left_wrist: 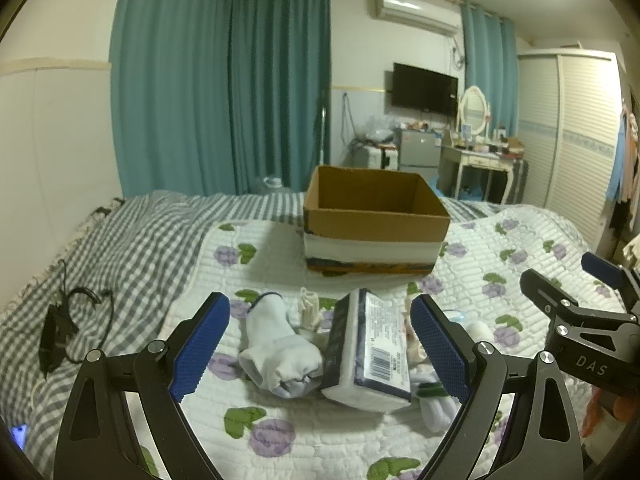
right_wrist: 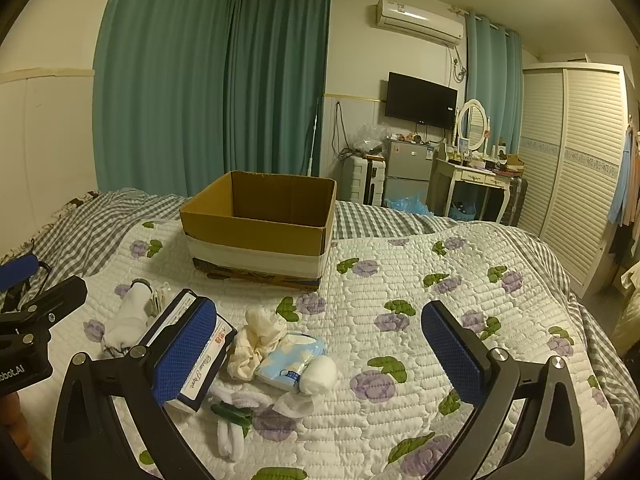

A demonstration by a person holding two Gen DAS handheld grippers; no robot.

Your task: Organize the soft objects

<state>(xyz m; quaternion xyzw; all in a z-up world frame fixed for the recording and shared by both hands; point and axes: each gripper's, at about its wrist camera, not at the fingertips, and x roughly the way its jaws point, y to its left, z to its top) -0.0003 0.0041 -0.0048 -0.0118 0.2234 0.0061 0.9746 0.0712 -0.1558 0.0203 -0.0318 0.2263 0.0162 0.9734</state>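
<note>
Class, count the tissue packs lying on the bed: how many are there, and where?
2. A dark-edged pack lies beside the rolled white sock. A light blue pack lies right of it, by the cream cloth. More could be hidden under the pile.

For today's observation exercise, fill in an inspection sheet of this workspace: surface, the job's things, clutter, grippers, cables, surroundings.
Surface: floral quilt over a grey checked bedspread.
Job's things: open cardboard box, inside mostly hidden; tissue pack, rolled white sock, cream cloth bundle, light blue packet, small white sock roll and loose white socks lie in front of it.
Clutter: nothing seen beyond these.
Grippers: left gripper open, over the sock and tissue pack; right gripper open, above the pile.
Cables: black cable with adapter on the checked bedspread.
Surroundings: teal curtains, wall television, air conditioner, dressing table, louvred wardrobe.
</note>
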